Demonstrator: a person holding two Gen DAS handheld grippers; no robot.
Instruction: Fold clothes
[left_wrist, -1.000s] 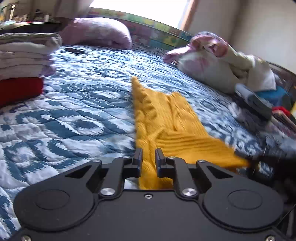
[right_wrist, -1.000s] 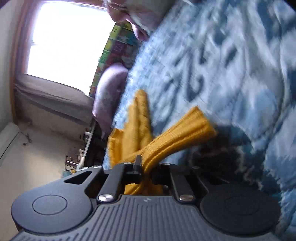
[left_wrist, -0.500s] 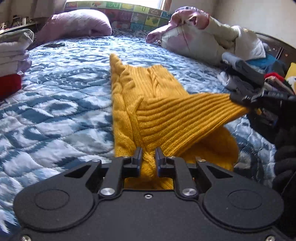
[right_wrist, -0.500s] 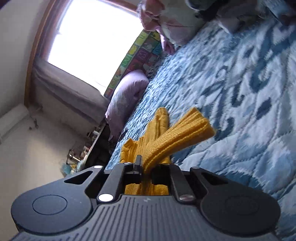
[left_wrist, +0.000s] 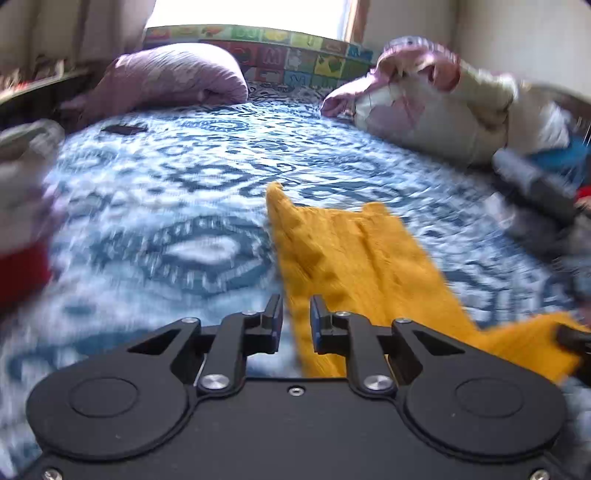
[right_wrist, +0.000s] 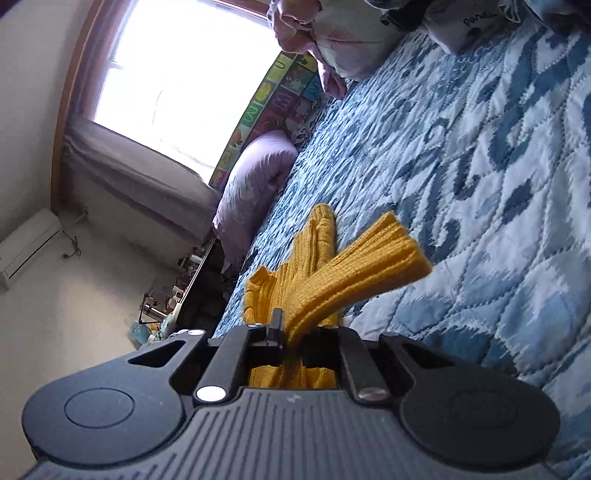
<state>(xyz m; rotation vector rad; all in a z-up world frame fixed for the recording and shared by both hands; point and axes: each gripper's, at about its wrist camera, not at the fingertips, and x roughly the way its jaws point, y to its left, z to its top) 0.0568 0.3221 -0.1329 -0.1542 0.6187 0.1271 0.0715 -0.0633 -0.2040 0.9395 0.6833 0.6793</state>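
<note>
Up front in the left wrist view, the left claw (left_wrist: 296, 319) stands slightly apart around an edge of the yellow knit sweater (left_wrist: 354, 258), which lies on the blue patterned bed (left_wrist: 177, 206). From the right wrist view, the right claw (right_wrist: 293, 332) is clamped on the sweater's ribbed hem (right_wrist: 362, 266).

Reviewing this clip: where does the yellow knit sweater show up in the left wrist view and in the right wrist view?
Left wrist: the yellow knit sweater runs from centre to lower right, between the left gripper fingers.
Right wrist: its ribbed edge sits centre, clamped in the right gripper.
Shared landmark: the purple pillow by the window.
</note>
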